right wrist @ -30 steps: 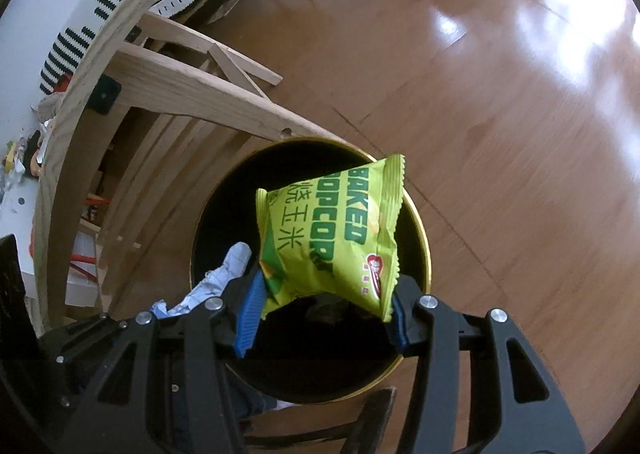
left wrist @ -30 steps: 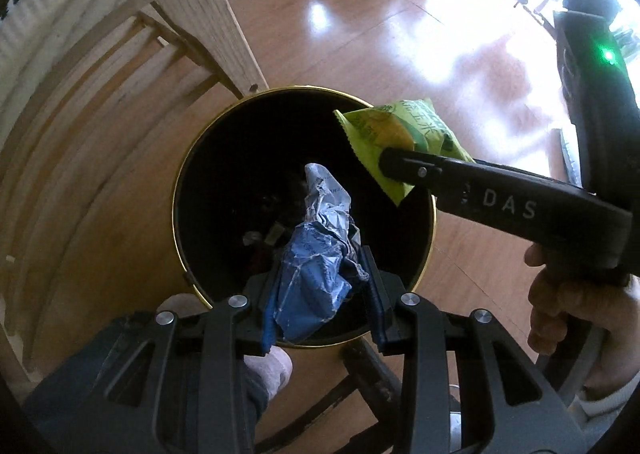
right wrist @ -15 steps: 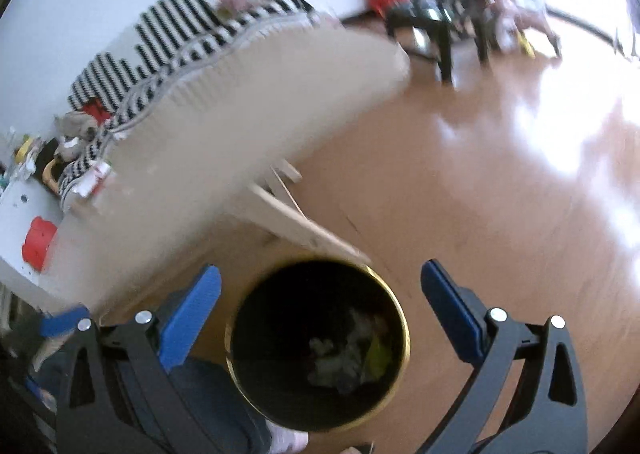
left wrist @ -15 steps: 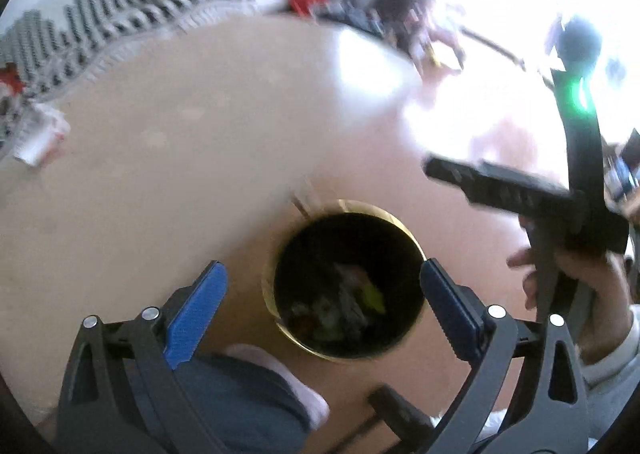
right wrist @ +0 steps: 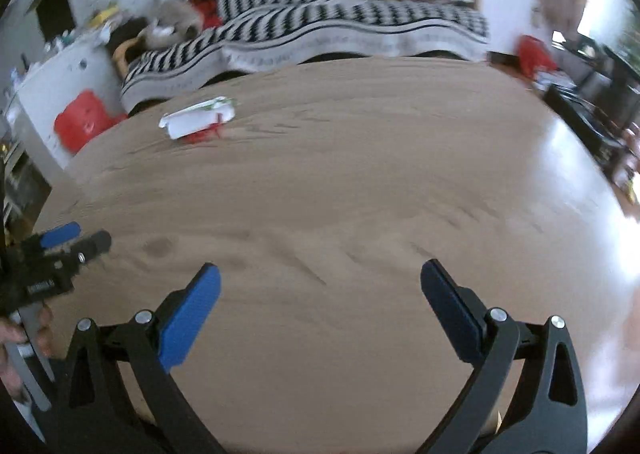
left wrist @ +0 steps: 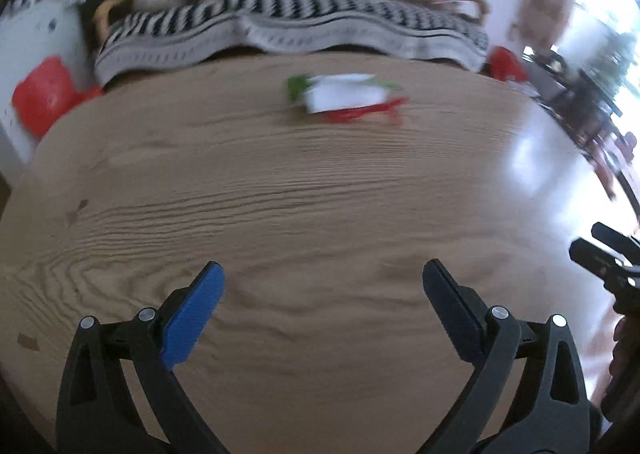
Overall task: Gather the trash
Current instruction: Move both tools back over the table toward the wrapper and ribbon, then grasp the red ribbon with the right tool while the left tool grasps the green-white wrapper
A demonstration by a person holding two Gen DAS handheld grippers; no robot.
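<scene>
Spanning most of both views, the broad round pale wooden worktop [left wrist: 320, 213] lay almost bare, its far edge meeting a black-and-white striped fabric-covered sofa [left wrist: 304, 13] cluttered with soft things too blurred to name. Both tools hovered above the near side of the wood, angled forward across it, which reads as a posture for scanning and reaching rather than gripping. The left gripper [left wrist: 322, 308], black-framed with blue pads, had its fingers spread wide with nothing between them, and the right gripper [right wrist: 320, 310] stood equally wide and empty; that readiness suits taking up a flat, loose item. The one piece of rubbish in sight, a crumpled white wrapper with green and red edging [left wrist: 346, 95], lay flat near the far rim of the worktop, well apart from either tool. From the right wrist view the same wrapper [right wrist: 198, 119] sat off to the left, so the left tool seemed better placed for it.
</scene>
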